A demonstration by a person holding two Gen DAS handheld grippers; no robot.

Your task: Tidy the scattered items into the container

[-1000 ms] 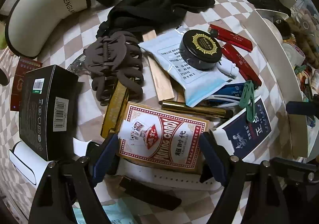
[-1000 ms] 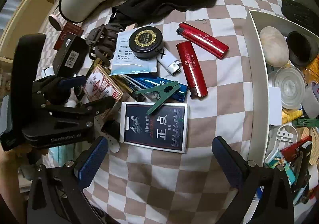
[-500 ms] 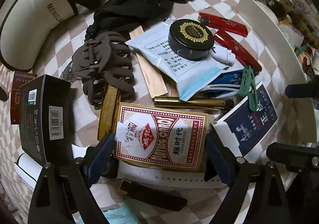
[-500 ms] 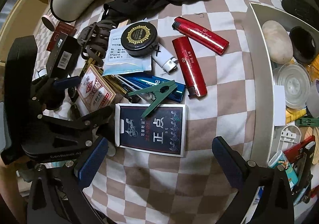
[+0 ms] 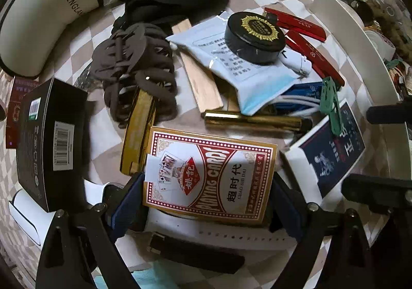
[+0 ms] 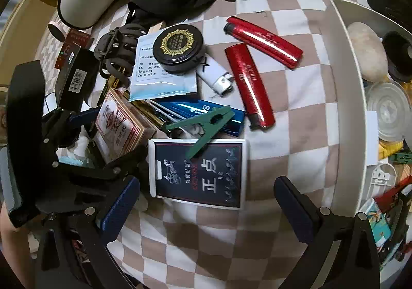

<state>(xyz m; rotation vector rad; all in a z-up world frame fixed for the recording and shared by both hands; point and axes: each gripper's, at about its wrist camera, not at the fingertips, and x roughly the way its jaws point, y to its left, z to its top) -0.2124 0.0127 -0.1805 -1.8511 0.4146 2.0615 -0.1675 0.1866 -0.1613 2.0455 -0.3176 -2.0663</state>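
1. The step in hand looks like the pickup of the playing card box (image 5: 209,173), seen low in the middle of the left wrist frame on the checked cloth (image 6: 296,121).
2. The left gripper (image 5: 206,201) is pointed straight down with the box straddled. Its jaws have just been opening; the box sits between the blue pads (image 5: 128,199), which seem just beside its short edges rather than pressed on, so it's read as released, not grasping.
3. The right gripper (image 6: 206,206) is spread wide over bare cloth, nothing held.
4. The white container (image 6: 347,108) is seen at the right edge of the right wrist frame, already fairly full.
5. Next, probably: the jaws get closed on the box's short edges, then it's lifted clear of the gold tube (image 5: 252,120) and the white strap (image 5: 231,233) it's lying on, and carried right.
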